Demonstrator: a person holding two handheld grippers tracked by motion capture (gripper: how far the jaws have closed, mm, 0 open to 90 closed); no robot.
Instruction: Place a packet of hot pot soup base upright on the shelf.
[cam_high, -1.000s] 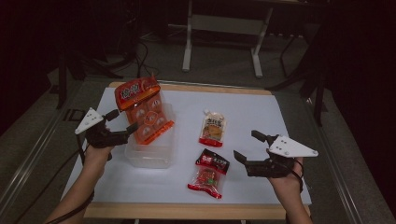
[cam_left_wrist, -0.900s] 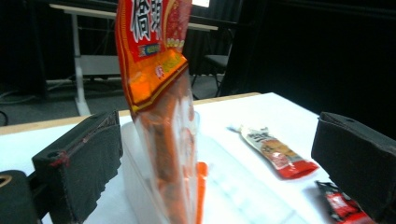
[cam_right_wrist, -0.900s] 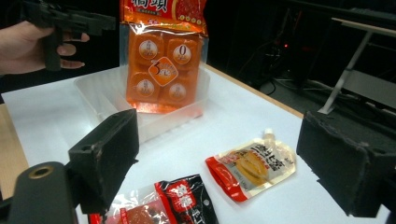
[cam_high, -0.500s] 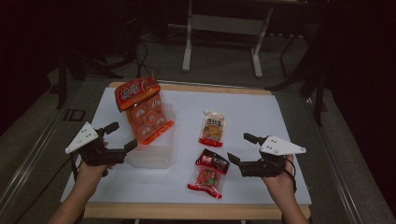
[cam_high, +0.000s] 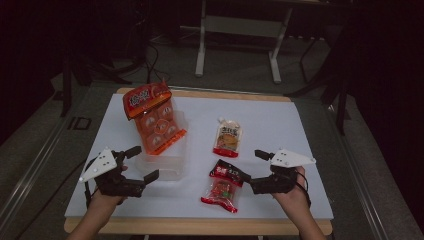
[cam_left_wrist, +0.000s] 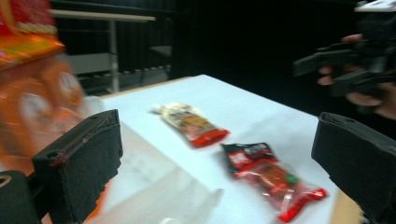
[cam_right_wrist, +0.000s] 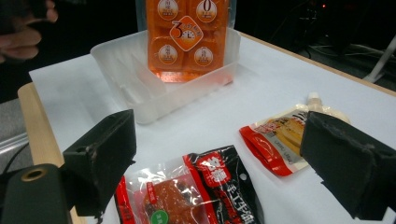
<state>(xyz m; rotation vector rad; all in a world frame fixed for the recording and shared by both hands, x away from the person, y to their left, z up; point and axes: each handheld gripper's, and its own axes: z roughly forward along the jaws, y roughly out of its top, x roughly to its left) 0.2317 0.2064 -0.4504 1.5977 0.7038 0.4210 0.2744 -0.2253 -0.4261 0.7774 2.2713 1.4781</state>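
A tall orange snack pack (cam_high: 155, 121) stands tilted in a clear plastic bin (cam_high: 162, 164) at the left of the white table. A cream and red spout pouch (cam_high: 228, 138) lies mid-table, and a red and black packet (cam_high: 225, 186) lies nearer the front. My left gripper (cam_high: 146, 161) is open just left of the bin's front corner, holding nothing. My right gripper (cam_high: 255, 169) is open just right of the red and black packet. The left gripper view shows its gripper (cam_left_wrist: 219, 135) open, with the pouch (cam_left_wrist: 191, 123) and packet (cam_left_wrist: 268, 175) beyond. In the right gripper view, the gripper (cam_right_wrist: 222, 140) is open above the packet (cam_right_wrist: 201, 191), with the bin (cam_right_wrist: 154, 88) behind.
The white table top (cam_high: 280, 120) has a wooden front edge (cam_high: 200, 226). Behind the table stand metal frame legs (cam_high: 202, 40) on a dark floor. The other hand and its gripper (cam_left_wrist: 355, 56) show at the upper right of the left gripper view.
My left gripper drew back from beside the orange pack toward the table's front edge. The right gripper shifted slightly left toward the red and black packet. Both stayed open.
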